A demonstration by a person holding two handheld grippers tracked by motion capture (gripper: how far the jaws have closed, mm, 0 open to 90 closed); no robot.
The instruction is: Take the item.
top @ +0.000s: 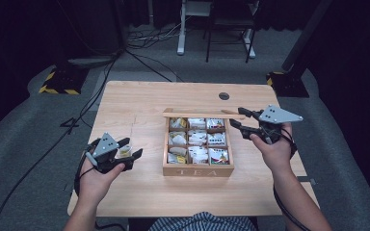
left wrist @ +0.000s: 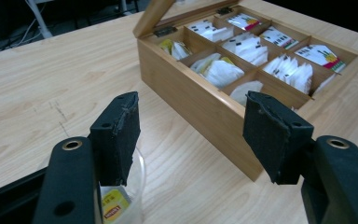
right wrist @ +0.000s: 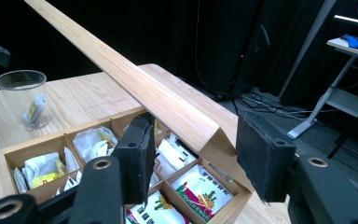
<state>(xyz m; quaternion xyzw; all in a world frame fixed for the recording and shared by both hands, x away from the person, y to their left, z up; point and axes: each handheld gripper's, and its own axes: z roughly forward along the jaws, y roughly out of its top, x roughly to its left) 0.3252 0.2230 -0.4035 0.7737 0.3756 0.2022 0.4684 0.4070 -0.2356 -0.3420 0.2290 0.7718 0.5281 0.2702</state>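
Observation:
A wooden tea box (top: 197,171) marked TEA stands mid-table, its compartments holding several tea bags. Its lid (top: 204,115) is raised on edge along the back. My right gripper (top: 236,118) is open at the lid's right end. In the right gripper view the lid's corner (right wrist: 214,135) lies between the spread fingers (right wrist: 137,154), touching neither. My left gripper (top: 131,147) is open left of the box. A clear plastic cup (top: 125,152) with a yellow tea bag (left wrist: 114,207) sits under its left finger (left wrist: 116,135). The box's near wall (left wrist: 191,100) faces that gripper.
The light wooden table (top: 125,106) has a round cable hole (top: 224,96) at the back right. Beyond the table lie a grey floor, cables (top: 144,53), a stand with yellow-black feet (top: 60,79) and white desk legs (top: 180,33).

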